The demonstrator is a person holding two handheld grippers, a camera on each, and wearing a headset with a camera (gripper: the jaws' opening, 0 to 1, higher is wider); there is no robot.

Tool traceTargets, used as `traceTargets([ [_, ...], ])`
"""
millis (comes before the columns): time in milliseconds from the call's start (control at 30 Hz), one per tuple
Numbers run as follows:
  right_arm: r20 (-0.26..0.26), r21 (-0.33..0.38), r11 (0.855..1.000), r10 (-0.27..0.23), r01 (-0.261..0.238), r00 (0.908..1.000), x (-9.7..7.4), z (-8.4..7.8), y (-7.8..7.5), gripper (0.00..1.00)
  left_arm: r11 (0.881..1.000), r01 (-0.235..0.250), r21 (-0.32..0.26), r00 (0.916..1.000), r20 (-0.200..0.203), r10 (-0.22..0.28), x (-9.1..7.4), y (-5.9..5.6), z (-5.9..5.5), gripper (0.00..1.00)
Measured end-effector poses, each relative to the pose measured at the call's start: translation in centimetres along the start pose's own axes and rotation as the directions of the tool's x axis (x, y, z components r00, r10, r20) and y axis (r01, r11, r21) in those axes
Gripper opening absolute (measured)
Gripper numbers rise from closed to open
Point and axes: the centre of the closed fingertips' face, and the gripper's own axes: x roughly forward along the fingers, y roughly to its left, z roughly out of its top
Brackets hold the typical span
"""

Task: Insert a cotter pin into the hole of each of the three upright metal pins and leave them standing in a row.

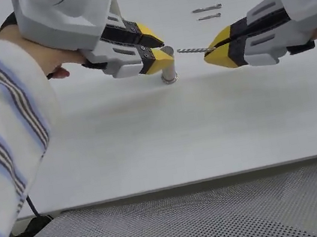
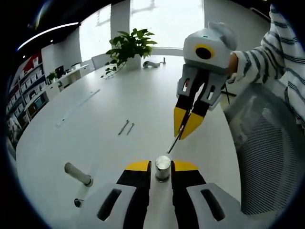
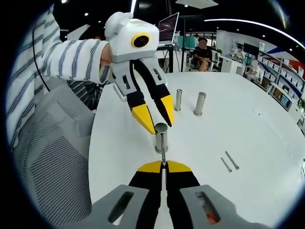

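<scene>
Left claw (image 1: 162, 48) clamped on upright metal pin (image 1: 169, 75), white worktop (image 1: 149, 138), right claw (image 1: 211, 50) pinching cotter pin (image 1: 191, 50), tip just beside pin's top, two spare cotter pins (image 1: 207, 9) lying beyond.

White table (image 1: 149, 138), three upright metal pins (image 3: 199, 103) on it, two cotter pins (image 1: 207, 8) lying side by side

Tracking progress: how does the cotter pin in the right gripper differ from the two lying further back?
The held cotter pin is clamped in the right gripper, lifted off the table; the two loose cotter pins lie flat on it. The held one points at the metal pin that the left gripper holds; the loose ones lie side by side, away from it. All are slim grey metal.
</scene>
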Motion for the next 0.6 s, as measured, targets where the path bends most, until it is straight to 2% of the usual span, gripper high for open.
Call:
traceTargets([
  [100, -0.006, -0.006, 1.000, 0.000, 0.000, 1.0000, 0.16, -0.16, -0.15, 0.00, 1.000, 0.017, 0.014, 0.9998, -0.009, -0.017, 0.04, -0.37, -0.14, 0.10],
  [300, -0.012, -0.019, 1.000, 0.007, -0.008, 0.9999, 0.43, -0.03, -0.03, 0.00, 0.999, 0.013, 0.032, 0.9997, -0.019, -0.012, 0.28, -0.12, -0.38, 0.10],
  [433, -0.023, -0.030, 0.999, 0.013, -0.013, 0.9996, 0.62, -0.14, -0.04, 0.00, 1.000, 0.002, 0.005, 0.9995, -0.033, -0.002, 0.38, 0.02, -0.47, 0.09],
  [600, -0.019, -0.040, 0.999, 0.015, -0.015, 0.9997, 0.79, 0.09, -0.02, 0.00, 1.000, -0.003, 0.000, 0.9992, -0.039, 0.003, 0.52, 0.07, -0.46, 0.09],
])
